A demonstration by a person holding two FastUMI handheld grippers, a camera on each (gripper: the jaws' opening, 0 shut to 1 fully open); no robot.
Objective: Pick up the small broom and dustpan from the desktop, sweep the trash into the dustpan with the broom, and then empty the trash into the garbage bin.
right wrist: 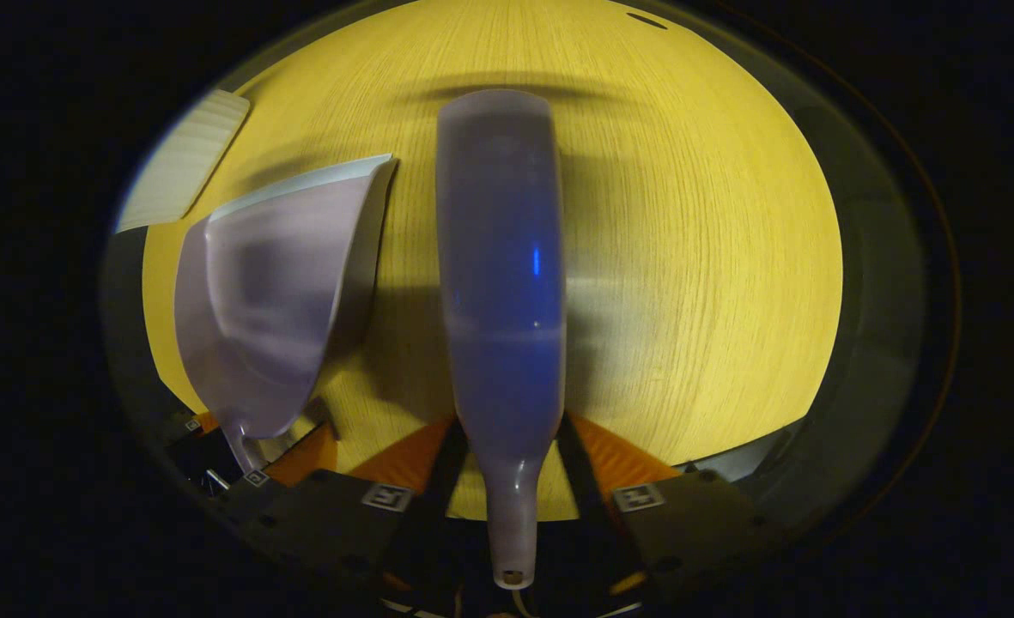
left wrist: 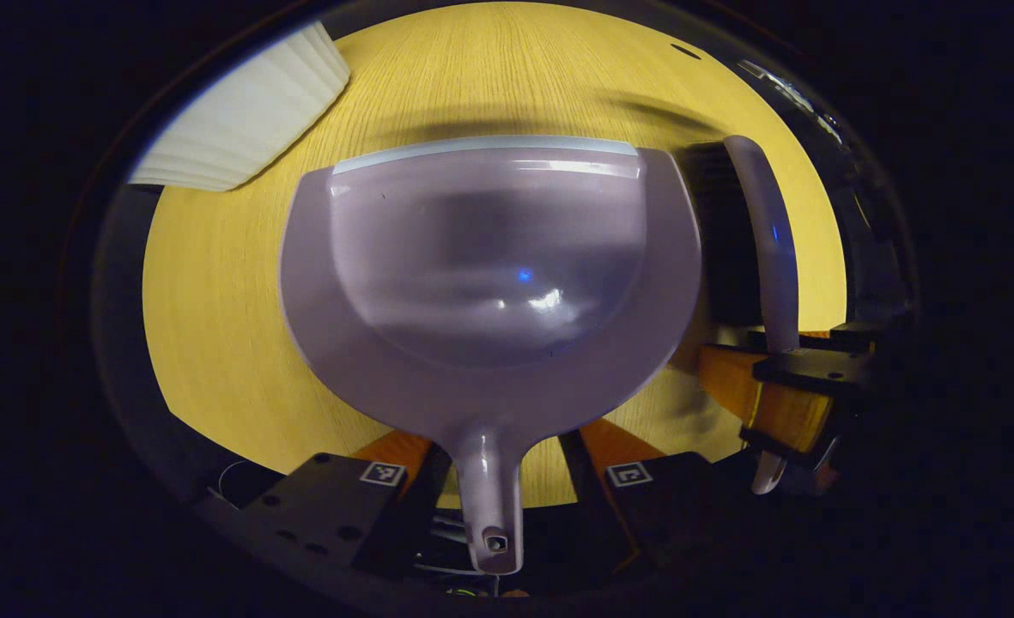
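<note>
Both loaded: left gripper (left wrist: 503,468) pinching dustpan (left wrist: 489,283) handle, pan over yellow desktop (left wrist: 215,343). Right gripper (right wrist: 507,481) pinching broom (right wrist: 502,257) handle, head toward 12 o'clock. White ridged object (left wrist: 245,112) at 10 o'clock.

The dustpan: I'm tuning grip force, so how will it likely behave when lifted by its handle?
The dustpan looks like thin moulded plastic, so probably stiff and light. Its glossy, narrow handle may slip or twist between the fingers. The wide scoop ahead likely tips it forward.
</note>
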